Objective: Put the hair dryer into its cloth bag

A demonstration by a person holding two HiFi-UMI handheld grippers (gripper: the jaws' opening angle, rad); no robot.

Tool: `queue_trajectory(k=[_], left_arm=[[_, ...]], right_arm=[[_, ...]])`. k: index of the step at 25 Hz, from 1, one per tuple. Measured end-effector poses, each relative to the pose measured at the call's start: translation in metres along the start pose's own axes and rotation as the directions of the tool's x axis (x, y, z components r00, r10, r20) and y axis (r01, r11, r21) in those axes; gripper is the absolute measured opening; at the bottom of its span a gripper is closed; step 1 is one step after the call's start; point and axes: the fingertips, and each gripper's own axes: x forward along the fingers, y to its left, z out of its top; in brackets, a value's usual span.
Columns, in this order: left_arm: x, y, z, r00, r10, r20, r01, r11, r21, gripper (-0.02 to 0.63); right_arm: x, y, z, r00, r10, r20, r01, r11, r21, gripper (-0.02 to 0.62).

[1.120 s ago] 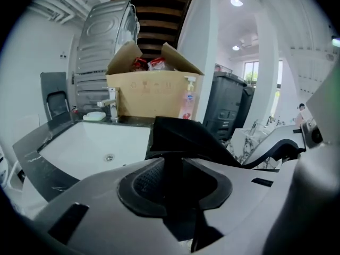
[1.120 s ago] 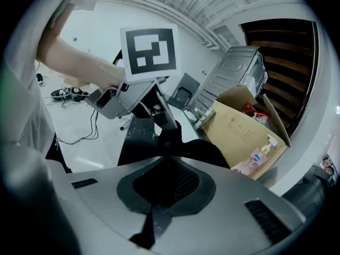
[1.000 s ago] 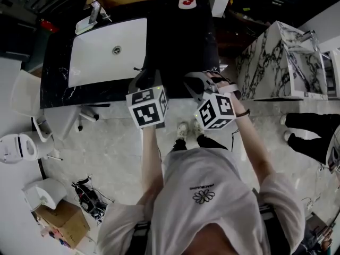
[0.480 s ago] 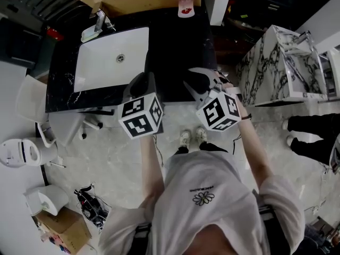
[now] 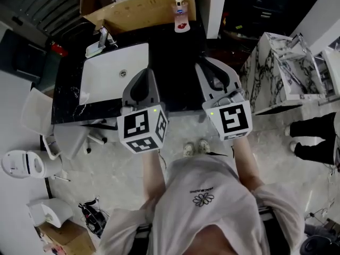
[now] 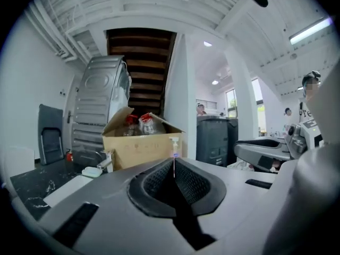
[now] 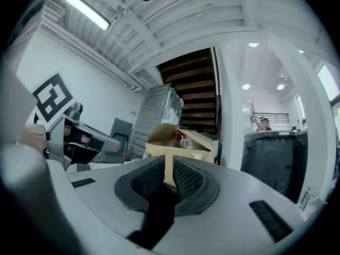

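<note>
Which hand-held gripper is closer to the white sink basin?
Left. The left hand-held gripper, jaws just closed on nothing, hangs over the sink basin's right edge; the right hand-held gripper is farther right, over the black counter.

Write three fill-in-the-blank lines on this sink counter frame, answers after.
1. The sink set into the black counter is ___ in colour.
2. In the head view, the pump bottle stands to the ___ of the cardboard box.
3. The left gripper has its jaws shut with ___ between them.

Missing words: white; right; nothing
</note>
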Motion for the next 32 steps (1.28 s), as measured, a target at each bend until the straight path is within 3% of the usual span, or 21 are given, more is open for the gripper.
queue_trajectory(k=[4, 8, 32], left_arm=[[-0.006, -0.018, 0.012, 0.997, -0.037, 0.062, 0.035, 0.999, 0.04, 0.018], [-0.013, -0.031, 0.02, 0.99, -0.068, 0.127, 0.06, 0.996, 0.062, 0.017], [-0.021, -0.044, 0.015, 0.992, -0.074, 0.103, 0.068, 0.996, 0.062, 0.017]], right_arm=[[-0.022, -0.029, -0.004, 0.987, -0.163, 0.001, 0.162, 0.981, 0.107, 0.02], [-0.036, -0.037, -0.015, 0.972, -0.232, -0.026, 0.233, 0.968, 0.098, 0.012], [-0.055, -0.026, -0.018, 0.974, -0.22, -0.058, 0.222, 0.975, 0.023, 0.012]])
